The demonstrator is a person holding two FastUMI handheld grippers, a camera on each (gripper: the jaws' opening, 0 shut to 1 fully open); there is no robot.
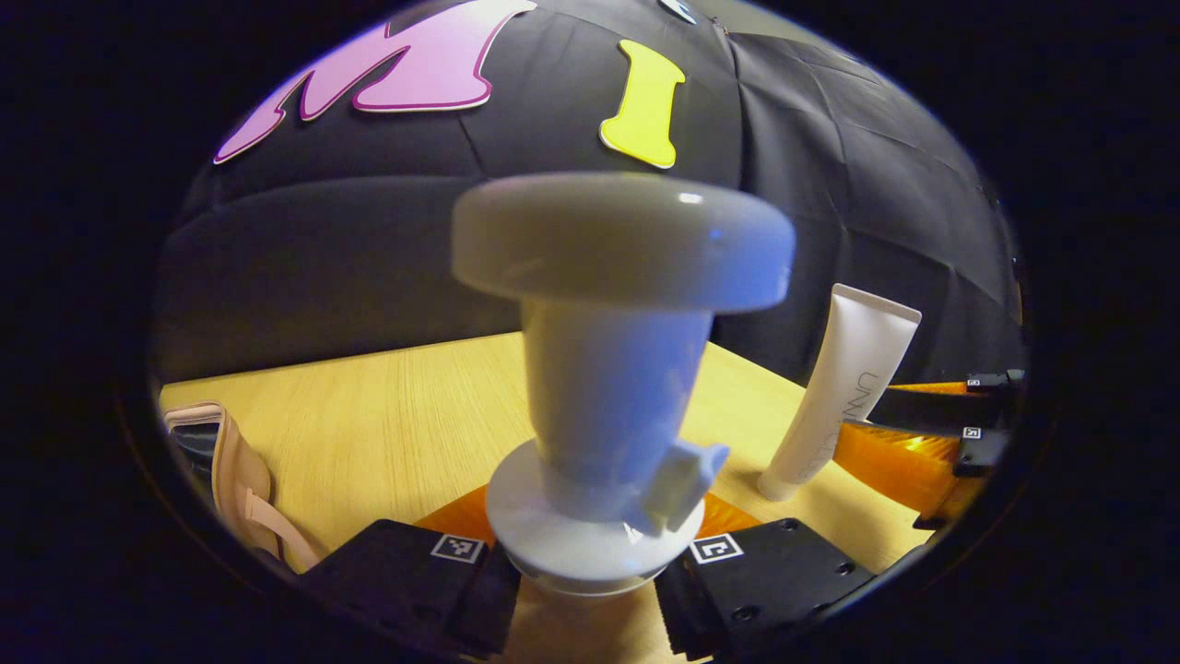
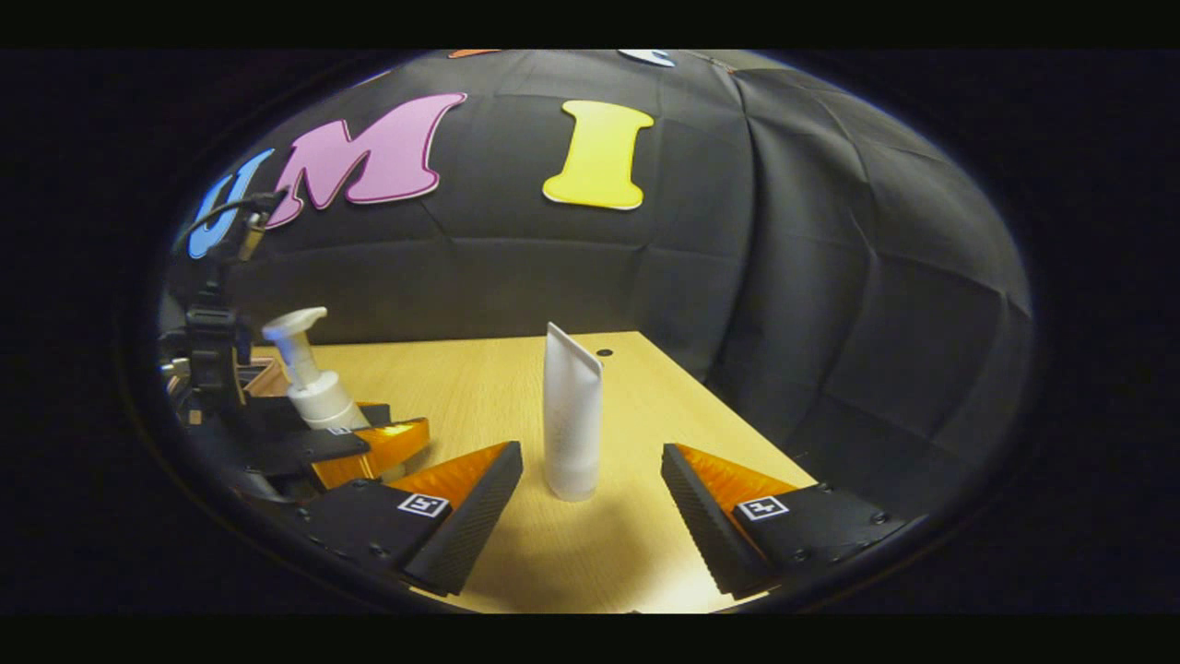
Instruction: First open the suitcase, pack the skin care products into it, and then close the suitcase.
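Note:
A white pump bottle [image 1: 613, 387] stands upright, very close in the left gripper view, and my left gripper [image 1: 585, 590] is shut on its lower body. The same bottle [image 2: 309, 378] appears at the left of the right gripper view, held in the left gripper [image 2: 343, 432]. A white tube [image 2: 572, 415] stands on its cap on the table, just beyond my right gripper [image 2: 590, 461], whose fingers are open on either side of it without touching. From the left gripper view, the tube [image 1: 843, 397] stands at the right with the right gripper [image 1: 968, 410] beside it.
A light wooden table [image 2: 461, 387] runs back to the black cloth wall. A pinkish-beige edge of the suitcase [image 1: 230, 470] shows at the lower left of the left gripper view. The table's right edge [image 2: 728, 406] drops off close to the tube.

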